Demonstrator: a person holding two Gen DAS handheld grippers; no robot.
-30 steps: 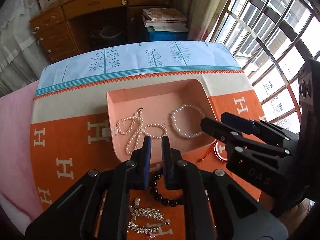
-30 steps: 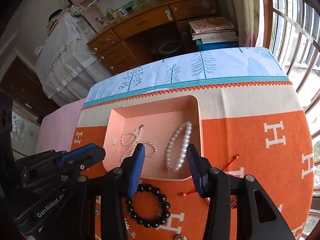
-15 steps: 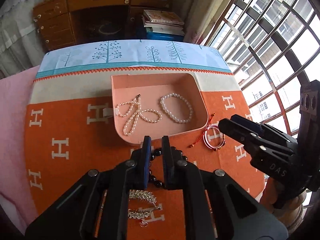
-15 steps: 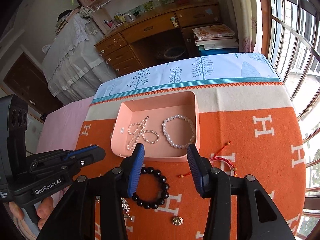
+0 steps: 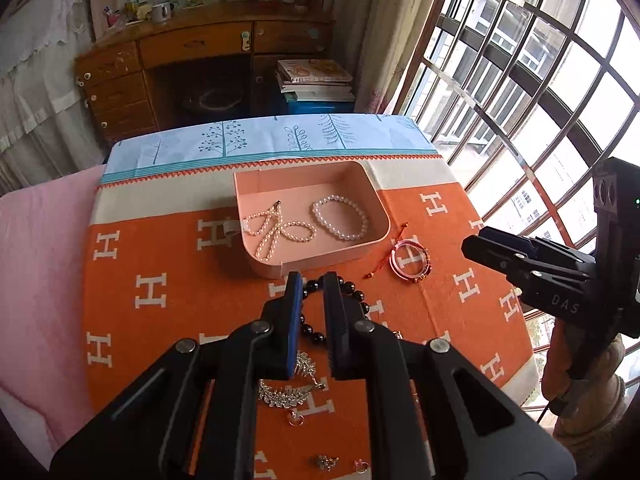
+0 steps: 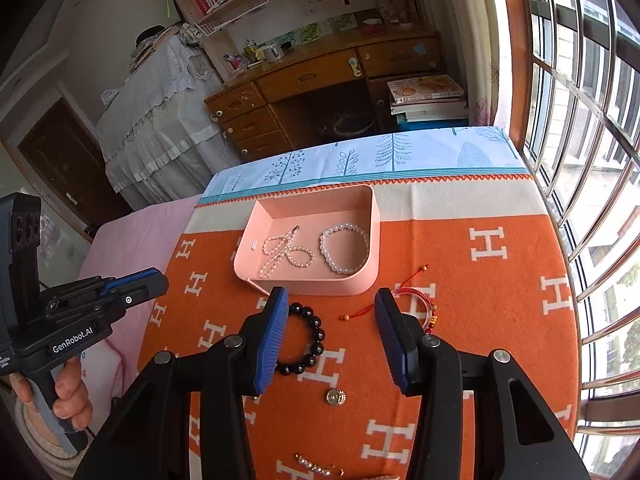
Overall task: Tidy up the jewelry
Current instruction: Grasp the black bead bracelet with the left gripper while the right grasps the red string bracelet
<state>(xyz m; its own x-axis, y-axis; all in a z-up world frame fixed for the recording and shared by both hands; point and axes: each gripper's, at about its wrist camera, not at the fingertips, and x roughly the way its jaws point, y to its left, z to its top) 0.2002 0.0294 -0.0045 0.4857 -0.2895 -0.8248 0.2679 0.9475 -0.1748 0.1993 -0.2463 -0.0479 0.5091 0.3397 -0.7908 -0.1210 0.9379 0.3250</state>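
Both grippers have pulled back and up from the pink tray [image 6: 362,286], empty. Left gripper [image 5: 308,280] together, right gripper [image 6: 331,300] apart. Black bead bracelet [image 6: 308,340] lies just before the tray. Risk: beads roll, pads pinch cloth.

The left gripper [image 5: 312,280] hangs above the table [image 5: 160,264], its fingers [image 5: 294,308] nearly together with nothing between them. Just beyond the fingertips sits a pink tray [image 5: 320,258] holding a pearl necklace [image 5: 276,232] and a pearl bracelet [image 5: 340,217], side by side and apart. Partly hidden behind the fingers lies a black bead bracelet [image 5: 348,288]. To their right is a red cord bracelet [image 5: 408,258], and farther right the right gripper [image 5: 480,246]. Beneath the fingers, nearer the camera, lies a silver leaf brooch [image 5: 286,394].
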